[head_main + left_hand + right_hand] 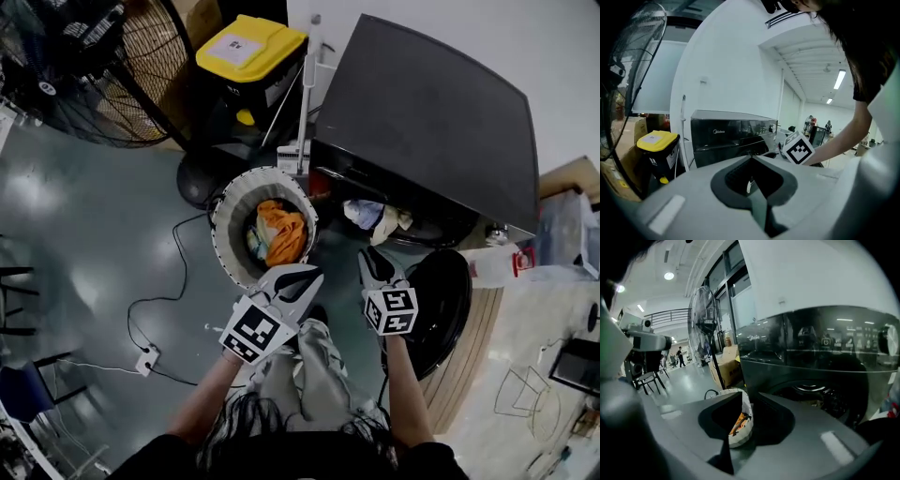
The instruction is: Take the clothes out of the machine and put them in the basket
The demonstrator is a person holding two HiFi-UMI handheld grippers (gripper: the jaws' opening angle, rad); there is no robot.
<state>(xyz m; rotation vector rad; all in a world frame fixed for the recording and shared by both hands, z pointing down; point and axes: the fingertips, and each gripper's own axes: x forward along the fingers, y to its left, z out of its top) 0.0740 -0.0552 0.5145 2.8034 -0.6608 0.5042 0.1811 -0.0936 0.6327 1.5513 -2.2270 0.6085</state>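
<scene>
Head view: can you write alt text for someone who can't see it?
Looking down, a person holds a left gripper and a right gripper near a round basket of orange clothes. Beside it a black washing machine stands open, clothes at its mouth.

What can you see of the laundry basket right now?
The basket is round and pale, with a dotted rim and greyish lining, and looks soft-sided. It stands upright on the grey floor, just left of the black washing machine in the head view. Inside lies a crumpled orange garment with other cloth beside it.
</scene>
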